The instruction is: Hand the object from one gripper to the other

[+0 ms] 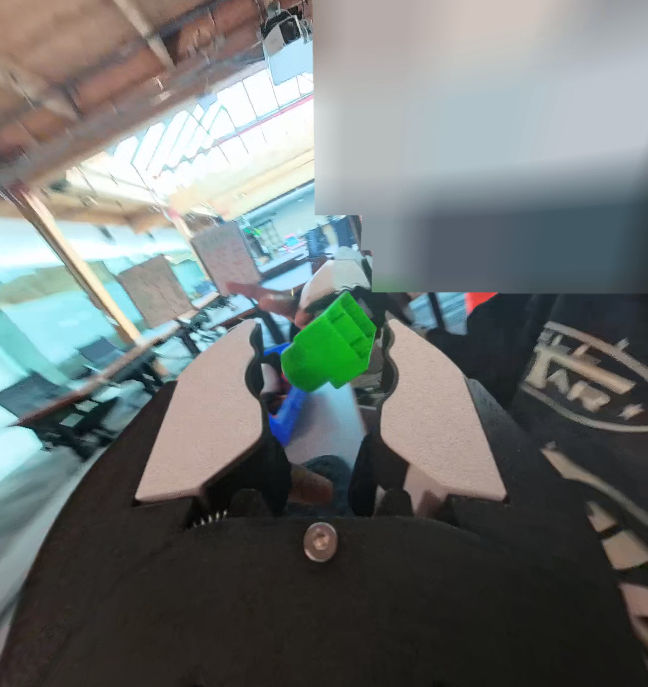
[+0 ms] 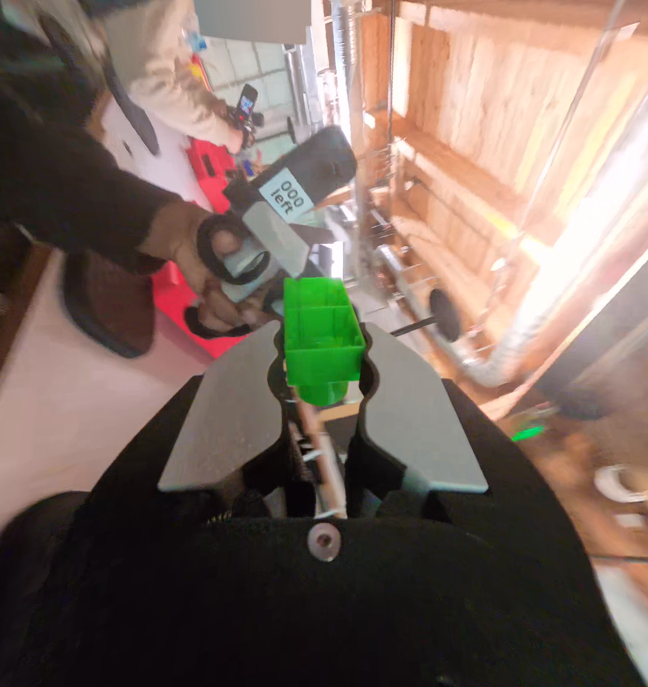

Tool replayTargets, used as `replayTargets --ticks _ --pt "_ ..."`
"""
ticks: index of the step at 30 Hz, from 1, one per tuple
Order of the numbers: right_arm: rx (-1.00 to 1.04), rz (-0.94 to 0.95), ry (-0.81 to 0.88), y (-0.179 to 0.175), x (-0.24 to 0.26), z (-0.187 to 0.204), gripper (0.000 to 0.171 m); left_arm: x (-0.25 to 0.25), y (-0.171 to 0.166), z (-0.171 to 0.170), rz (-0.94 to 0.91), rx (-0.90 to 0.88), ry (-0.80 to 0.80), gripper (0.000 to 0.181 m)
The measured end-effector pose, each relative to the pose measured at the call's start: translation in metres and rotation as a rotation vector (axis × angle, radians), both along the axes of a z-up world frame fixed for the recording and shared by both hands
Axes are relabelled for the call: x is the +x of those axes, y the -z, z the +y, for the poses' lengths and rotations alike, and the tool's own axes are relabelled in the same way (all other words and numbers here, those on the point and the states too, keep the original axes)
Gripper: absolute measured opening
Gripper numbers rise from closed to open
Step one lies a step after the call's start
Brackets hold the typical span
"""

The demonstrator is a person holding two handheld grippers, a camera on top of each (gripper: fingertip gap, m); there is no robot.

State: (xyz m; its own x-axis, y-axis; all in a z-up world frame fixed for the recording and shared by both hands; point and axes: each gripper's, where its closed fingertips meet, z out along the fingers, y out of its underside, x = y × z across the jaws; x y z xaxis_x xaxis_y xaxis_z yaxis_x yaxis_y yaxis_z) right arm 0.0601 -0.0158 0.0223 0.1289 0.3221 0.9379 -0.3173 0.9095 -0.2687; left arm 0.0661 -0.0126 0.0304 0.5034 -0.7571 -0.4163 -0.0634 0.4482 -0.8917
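Green block [image 2: 324, 345] sits clamped in our right claw [image 2: 322, 344]; our left claw [image 1: 320, 344] gapes around it, not touching.

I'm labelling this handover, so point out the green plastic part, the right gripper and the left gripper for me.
green plastic part [image 2: 324, 358]: right wrist view, on its flat near wall.
right gripper [image 2: 322, 344]: right wrist view, midway between its fingertips.
left gripper [image 1: 320, 336]: left wrist view, midway between its fingertips.
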Motion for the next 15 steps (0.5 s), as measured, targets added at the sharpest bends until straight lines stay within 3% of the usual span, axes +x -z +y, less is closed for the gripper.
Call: replayTargets --ticks 3,7,11,15 --pt "-0.241 -0.137 -0.12 0.001 0.0 0.002 0.037 0.004 0.001 -0.007 0.122 0.198 -0.084 0.061" --pt "-0.425 -0.251 -0.253 0.003 0.003 -0.003 0.037 0.01 0.009 -0.004 0.213 0.235 -0.134 0.056" --pt "-0.458 -0.292 -0.279 0.006 0.003 -0.004 0.038 0.012 0.01 -0.004 0.195 0.179 -0.103 0.037" --pt "-0.45 -0.259 -0.282 0.004 0.002 -0.005 0.04 0.009 0.007 -0.004 0.116 0.029 -0.045 0.037"
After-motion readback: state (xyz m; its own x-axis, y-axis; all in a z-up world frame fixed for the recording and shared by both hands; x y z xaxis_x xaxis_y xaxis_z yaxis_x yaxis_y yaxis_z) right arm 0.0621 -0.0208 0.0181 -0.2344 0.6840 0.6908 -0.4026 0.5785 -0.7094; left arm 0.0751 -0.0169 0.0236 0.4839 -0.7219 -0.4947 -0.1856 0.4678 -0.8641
